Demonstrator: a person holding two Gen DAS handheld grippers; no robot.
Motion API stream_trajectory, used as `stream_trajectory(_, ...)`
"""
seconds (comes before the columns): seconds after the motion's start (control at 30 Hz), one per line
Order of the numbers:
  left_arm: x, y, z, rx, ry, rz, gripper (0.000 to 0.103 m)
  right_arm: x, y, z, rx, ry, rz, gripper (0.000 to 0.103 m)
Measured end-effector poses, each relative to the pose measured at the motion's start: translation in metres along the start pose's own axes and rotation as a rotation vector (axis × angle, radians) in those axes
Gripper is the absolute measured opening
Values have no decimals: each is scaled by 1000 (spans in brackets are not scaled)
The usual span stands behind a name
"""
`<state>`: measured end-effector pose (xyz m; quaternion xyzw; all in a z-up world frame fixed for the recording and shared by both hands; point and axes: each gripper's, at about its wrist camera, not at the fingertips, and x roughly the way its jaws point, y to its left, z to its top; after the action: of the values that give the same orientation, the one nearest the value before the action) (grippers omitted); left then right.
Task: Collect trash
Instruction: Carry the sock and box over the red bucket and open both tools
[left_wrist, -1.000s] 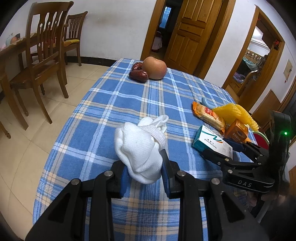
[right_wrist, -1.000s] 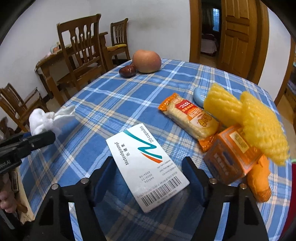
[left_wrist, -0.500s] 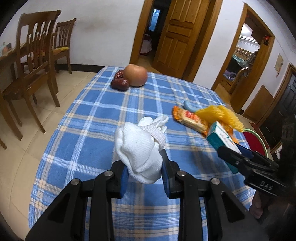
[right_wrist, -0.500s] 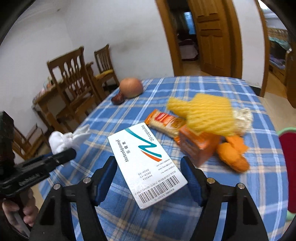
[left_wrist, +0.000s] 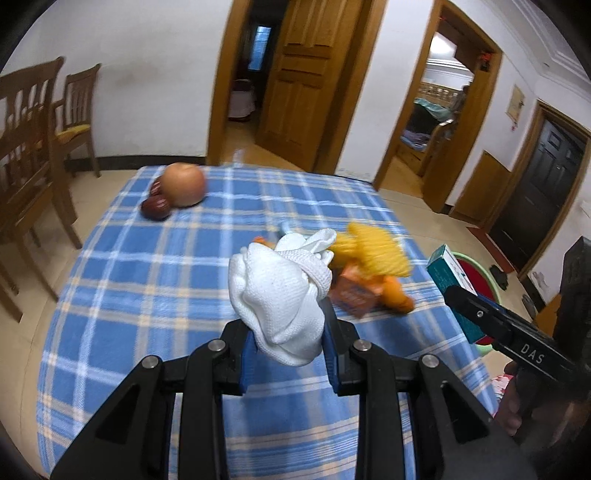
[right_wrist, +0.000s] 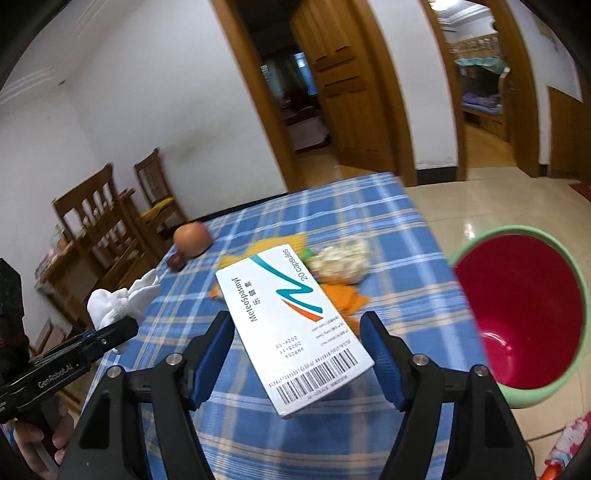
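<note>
Box (right_wrist: 295, 328) between right tongs (right_wrist: 297, 360) (gripped)

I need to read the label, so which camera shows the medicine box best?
The right wrist view: the medicine box faces the lens between the right gripper fingers, its print and barcode legible. The left wrist view shows only a teal and white end of the box, off to the right.

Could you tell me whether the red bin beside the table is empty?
Empty as far as visible: the red bin shows only bare red walls and floor.
</note>
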<state>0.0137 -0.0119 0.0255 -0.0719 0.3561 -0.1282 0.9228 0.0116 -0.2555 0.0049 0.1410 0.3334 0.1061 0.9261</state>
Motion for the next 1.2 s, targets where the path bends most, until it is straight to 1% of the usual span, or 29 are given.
stream_trajectory(0.3,17,-60,17,84,8,-93,30,-29,-55,3,97,-45,-101,73)
stream_trajectory(0.5,34,-101,22,141,26,-137,30,-41,-90,1,164,-61,-159,73)
stream_trajectory(0.83,67,-157,22,221,72,-191,30,-50,-140,-3,255,-68,-243,73)
stream_trajectory(0.93,78,-173,23,244,82,-203,30,-52,-151,-5,267,-73,-288,73)
stream_trajectory(1.2,112,-211,21,296,115,-234,30,-52,-180,-9,314,-67,-353,73)
